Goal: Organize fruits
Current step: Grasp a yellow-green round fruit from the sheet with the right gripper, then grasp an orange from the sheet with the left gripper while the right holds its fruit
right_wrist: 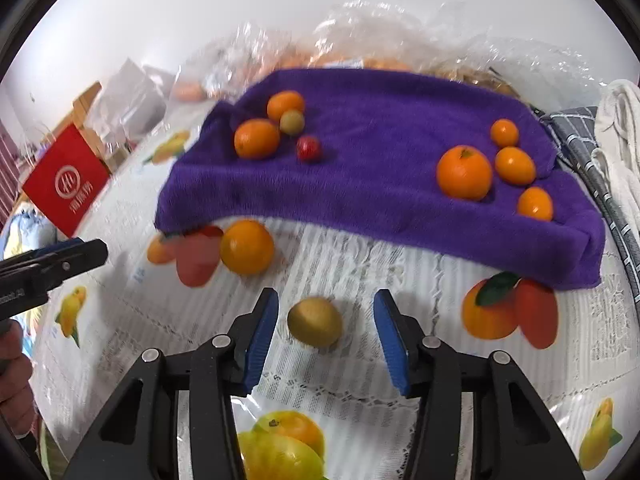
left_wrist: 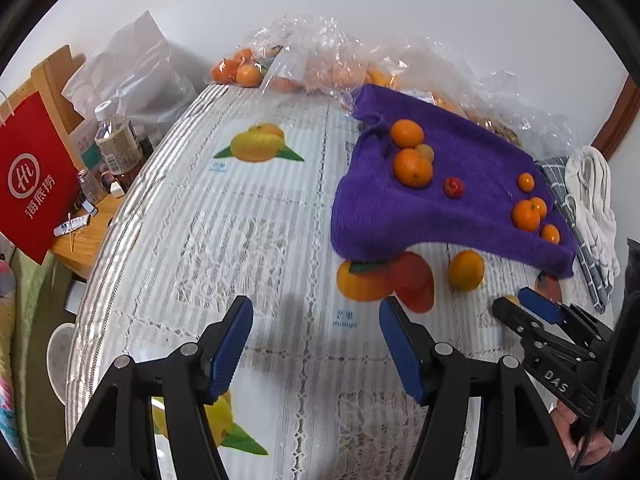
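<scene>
A purple towel (right_wrist: pixel 380 168) (left_wrist: pixel 460 196) lies on the table and carries two fruit groups. The left group has two oranges (right_wrist: pixel 257 138), a small greenish fruit (right_wrist: pixel 292 122) and a small red fruit (right_wrist: pixel 308 148). The right group has several oranges (right_wrist: pixel 464 172). A loose orange (right_wrist: pixel 247 246) (left_wrist: pixel 466 269) lies on the tablecloth before the towel. A yellow-green fruit (right_wrist: pixel 315 321) lies between the open fingers of my right gripper (right_wrist: pixel 326 312), untouched. My left gripper (left_wrist: pixel 316 320) is open and empty over bare tablecloth. The right gripper also shows in the left wrist view (left_wrist: pixel 524 308).
The tablecloth (left_wrist: pixel 248 240) has printed fruit pictures. Clear plastic bags with oranges (left_wrist: pixel 304 60) stand behind the towel. White and grey checked cloths (left_wrist: pixel 588 208) lie right. A red bag (left_wrist: pixel 32 184) and bottles (left_wrist: pixel 116 140) sit on a side table left.
</scene>
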Motion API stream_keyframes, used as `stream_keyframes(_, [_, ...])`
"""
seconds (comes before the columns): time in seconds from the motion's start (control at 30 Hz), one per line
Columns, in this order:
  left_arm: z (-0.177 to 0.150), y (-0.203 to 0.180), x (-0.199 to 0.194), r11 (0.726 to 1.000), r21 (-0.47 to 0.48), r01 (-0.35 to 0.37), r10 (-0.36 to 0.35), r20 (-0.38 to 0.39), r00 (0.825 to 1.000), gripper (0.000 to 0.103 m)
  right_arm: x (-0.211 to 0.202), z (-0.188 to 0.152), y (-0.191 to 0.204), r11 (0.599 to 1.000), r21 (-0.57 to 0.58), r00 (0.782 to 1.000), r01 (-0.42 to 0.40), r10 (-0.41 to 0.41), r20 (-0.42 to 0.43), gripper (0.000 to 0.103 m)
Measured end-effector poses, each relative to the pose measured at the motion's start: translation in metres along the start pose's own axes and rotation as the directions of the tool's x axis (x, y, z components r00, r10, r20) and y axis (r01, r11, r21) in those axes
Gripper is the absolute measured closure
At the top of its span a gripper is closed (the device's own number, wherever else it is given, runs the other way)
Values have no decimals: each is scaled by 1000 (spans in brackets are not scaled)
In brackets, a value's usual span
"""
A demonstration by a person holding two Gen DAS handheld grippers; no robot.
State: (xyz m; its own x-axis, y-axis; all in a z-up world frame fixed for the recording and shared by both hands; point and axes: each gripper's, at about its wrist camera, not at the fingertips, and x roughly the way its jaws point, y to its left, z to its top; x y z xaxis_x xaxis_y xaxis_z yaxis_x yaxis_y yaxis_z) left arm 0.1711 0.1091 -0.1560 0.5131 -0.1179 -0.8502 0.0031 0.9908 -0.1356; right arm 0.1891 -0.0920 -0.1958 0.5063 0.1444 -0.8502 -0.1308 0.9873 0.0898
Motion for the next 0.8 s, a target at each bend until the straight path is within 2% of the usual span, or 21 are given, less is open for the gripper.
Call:
stream_keyframes(0.17, [-8, -1, 4, 1000, 3, -6, 6, -13, 1000, 39, 5, -2, 4, 999, -16, 999, 29, -29, 16, 66])
stream_keyframes(0.23, [-10, -2, 4, 1000, 9, -13, 13, -8, 1000, 39, 4, -3, 3, 999, -16, 999, 34, -33, 17, 74])
stream_keyframes(0.33, [-12, -5, 3, 1000, 5, -11, 11, -3, 1000, 39, -2, -3, -1, 999, -13, 999, 30, -29, 24, 75])
stream_keyframes(0.47, [-13, -8, 6, 1000, -12, 15, -16, -13, 1000, 39, -17, -6, -17, 996, -9, 995, 86, -86, 55, 75])
stream_keyframes(0.8, [-10, -47, 15, 996, 51, 70, -68, -32, 997, 39, -50, -18, -92, 981, 105, 983, 161, -169, 66, 75])
